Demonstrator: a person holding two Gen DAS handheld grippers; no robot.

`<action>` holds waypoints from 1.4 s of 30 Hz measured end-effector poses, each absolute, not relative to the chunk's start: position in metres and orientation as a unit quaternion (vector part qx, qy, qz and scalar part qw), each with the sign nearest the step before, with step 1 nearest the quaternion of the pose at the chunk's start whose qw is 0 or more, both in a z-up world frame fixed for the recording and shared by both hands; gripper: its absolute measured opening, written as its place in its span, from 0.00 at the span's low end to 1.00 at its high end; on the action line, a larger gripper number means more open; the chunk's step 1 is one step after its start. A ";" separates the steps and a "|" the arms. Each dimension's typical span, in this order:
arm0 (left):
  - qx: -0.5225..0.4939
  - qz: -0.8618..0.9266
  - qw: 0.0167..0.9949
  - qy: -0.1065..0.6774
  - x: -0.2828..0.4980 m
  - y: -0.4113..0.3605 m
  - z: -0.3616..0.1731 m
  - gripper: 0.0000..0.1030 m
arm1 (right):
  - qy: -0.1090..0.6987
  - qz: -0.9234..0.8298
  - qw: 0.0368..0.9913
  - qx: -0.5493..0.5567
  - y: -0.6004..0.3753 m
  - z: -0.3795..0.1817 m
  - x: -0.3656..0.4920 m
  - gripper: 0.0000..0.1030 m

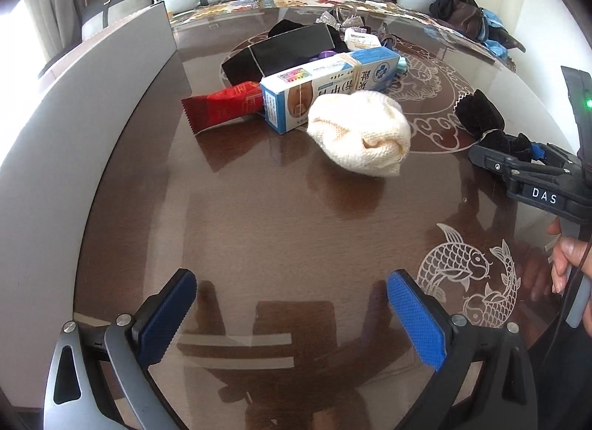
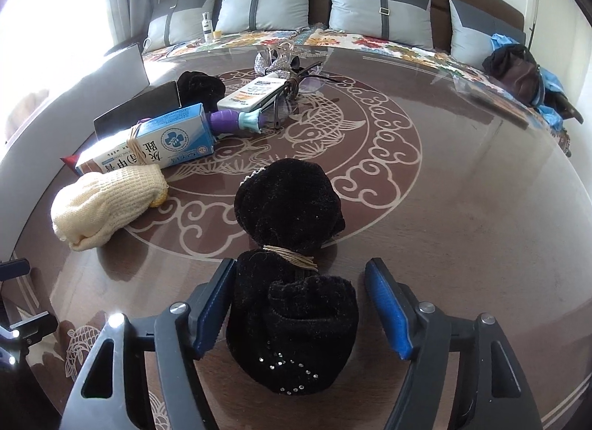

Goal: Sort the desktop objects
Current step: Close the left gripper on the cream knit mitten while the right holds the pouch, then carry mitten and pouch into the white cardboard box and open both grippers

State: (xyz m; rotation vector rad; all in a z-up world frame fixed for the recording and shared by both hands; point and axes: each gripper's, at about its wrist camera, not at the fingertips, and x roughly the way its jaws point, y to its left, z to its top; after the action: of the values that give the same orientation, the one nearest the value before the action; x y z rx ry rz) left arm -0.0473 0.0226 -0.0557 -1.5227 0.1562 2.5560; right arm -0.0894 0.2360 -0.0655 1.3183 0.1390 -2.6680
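brown glass-topped table (image 2: pixel 462 189) is lying bare toward its right edge, the right gripper (image 2: pixel 299 304) gaping around, not clamping, a black velvet bundle (image 2: pixel 292 282), while only the left-wrist view is showing the left gripper (image 1: pixel 292 315) spread wide over nothing.

Glossy glass-topped wood table (image 1: pixel 281 230), fuzzy black velvet pouch (image 2: pixel 292 319), cream knitted cloth (image 1: pixel 360 134), shiny red foil wrapper (image 1: pixel 222 104).
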 end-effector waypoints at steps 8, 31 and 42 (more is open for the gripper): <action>-0.500 0.857 0.103 0.076 -0.114 0.070 -0.043 1.00 | 0.044 -0.892 0.083 0.442 0.236 -0.067 -0.090 0.81; -0.530 0.830 0.168 0.039 -0.121 0.066 -0.046 0.45 | 0.083 -0.850 0.127 0.504 0.235 -0.057 -0.105 0.33; -0.467 0.865 0.147 -0.112 -0.044 -0.053 0.027 0.45 | 0.123 -0.856 0.179 0.469 0.178 0.005 -0.082 0.34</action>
State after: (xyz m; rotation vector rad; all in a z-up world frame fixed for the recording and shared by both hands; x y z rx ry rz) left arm -0.0442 -0.0529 0.0266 -1.3449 -0.3216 2.4885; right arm -0.0816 0.1778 0.0054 1.3262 0.3487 -2.4210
